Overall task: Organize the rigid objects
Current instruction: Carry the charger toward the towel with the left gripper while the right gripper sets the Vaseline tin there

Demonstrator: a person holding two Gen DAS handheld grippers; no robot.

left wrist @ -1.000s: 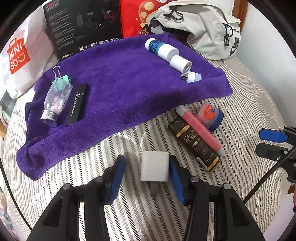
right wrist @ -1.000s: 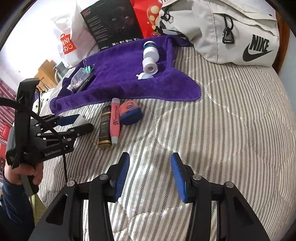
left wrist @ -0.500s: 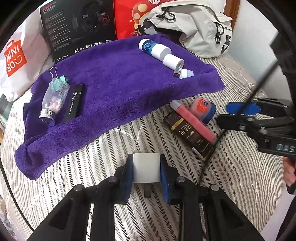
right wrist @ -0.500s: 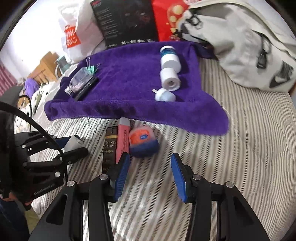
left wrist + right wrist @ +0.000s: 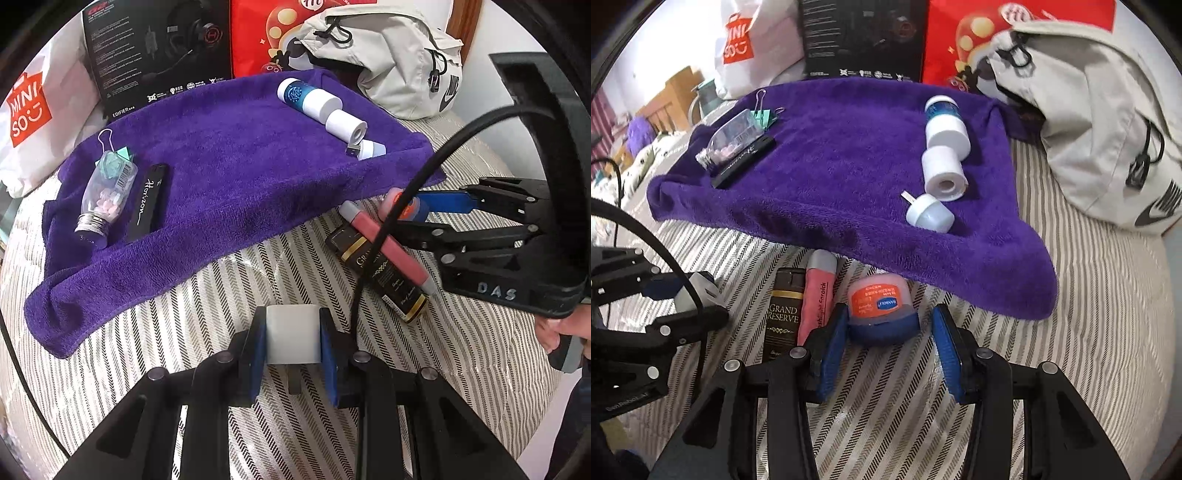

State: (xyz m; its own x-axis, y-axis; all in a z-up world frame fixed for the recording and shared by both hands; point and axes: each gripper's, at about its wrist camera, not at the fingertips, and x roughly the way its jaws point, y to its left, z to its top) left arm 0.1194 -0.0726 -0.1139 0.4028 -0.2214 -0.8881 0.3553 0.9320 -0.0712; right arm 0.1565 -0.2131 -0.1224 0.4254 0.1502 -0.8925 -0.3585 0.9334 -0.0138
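My left gripper (image 5: 292, 332) is shut on a white block (image 5: 292, 334) just above the striped bedcover, in front of the purple towel (image 5: 229, 177). My right gripper (image 5: 888, 334) stands open, one finger on each side of a small blue jar with an orange lid (image 5: 881, 314); its left pad nearly touches the jar. Left of the jar lie a pink tube (image 5: 816, 295) and a black Grand Reserve box (image 5: 783, 314). On the towel are a blue-and-white bottle (image 5: 306, 98), a white roll (image 5: 345, 127), a white cap (image 5: 369, 149), a pill bottle (image 5: 105, 195) and a black stick (image 5: 147, 201).
A grey backpack (image 5: 391, 62), a black headset box (image 5: 159, 51), a red bag (image 5: 266, 33) and a Miniso bag (image 5: 33, 122) line the far side of the bed. A cable (image 5: 399, 206) crosses over the pink tube. A hand (image 5: 561, 328) holds the right gripper.
My left gripper shut on the white block. My right gripper, still open, moved forward and left until its fingers straddle the blue jar.
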